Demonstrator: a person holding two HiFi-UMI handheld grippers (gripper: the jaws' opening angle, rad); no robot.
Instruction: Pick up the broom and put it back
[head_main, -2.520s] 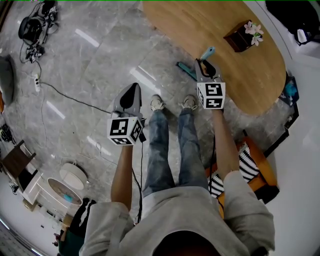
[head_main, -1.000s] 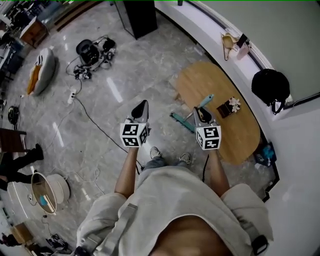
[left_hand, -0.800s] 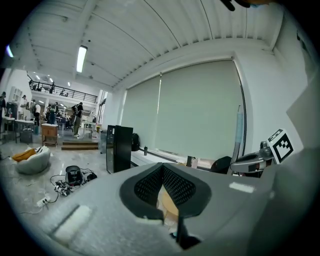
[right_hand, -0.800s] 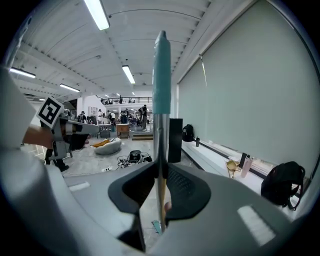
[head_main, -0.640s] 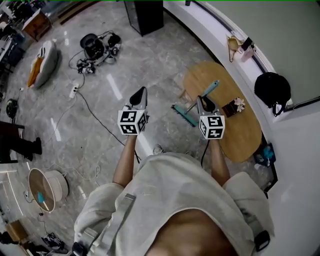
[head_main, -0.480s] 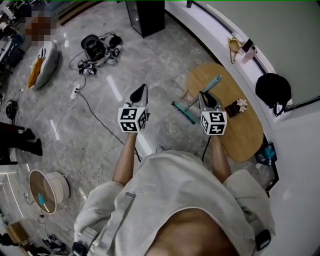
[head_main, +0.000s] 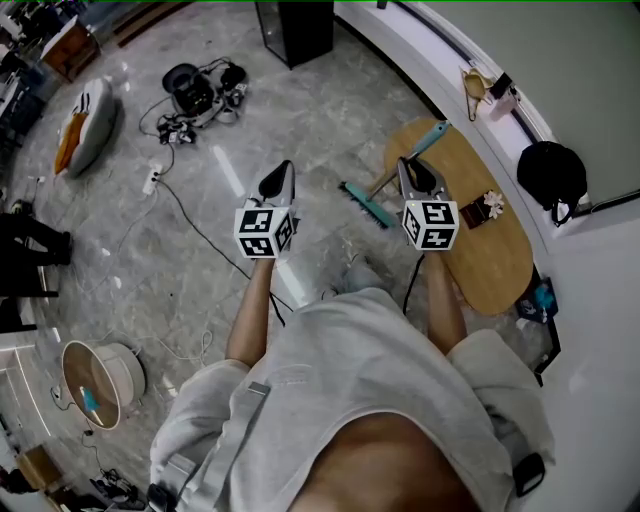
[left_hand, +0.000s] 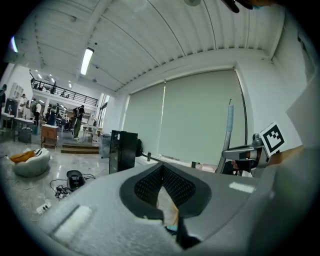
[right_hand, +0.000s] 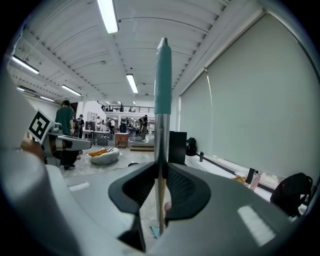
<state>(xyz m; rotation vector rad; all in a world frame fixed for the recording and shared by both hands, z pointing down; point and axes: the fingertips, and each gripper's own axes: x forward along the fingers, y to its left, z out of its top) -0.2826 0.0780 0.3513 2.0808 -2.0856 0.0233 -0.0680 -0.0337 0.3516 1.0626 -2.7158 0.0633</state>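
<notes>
Right gripper view: right gripper (right_hand: 160, 172) clamped on broom (right_hand: 162, 80) mid-handle, long axis upright across the jaws. Brush head (head_main: 363, 206) hangs left. Left gripper (left_hand: 162, 172) closed, empty, well left.

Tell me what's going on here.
A person holds a claw in each hand. The right claw is shut on the broom by its handle, which stands upright with the brush end down, beside the oval wooden table. The left claw is shut and empty, held out alongside.
</notes>
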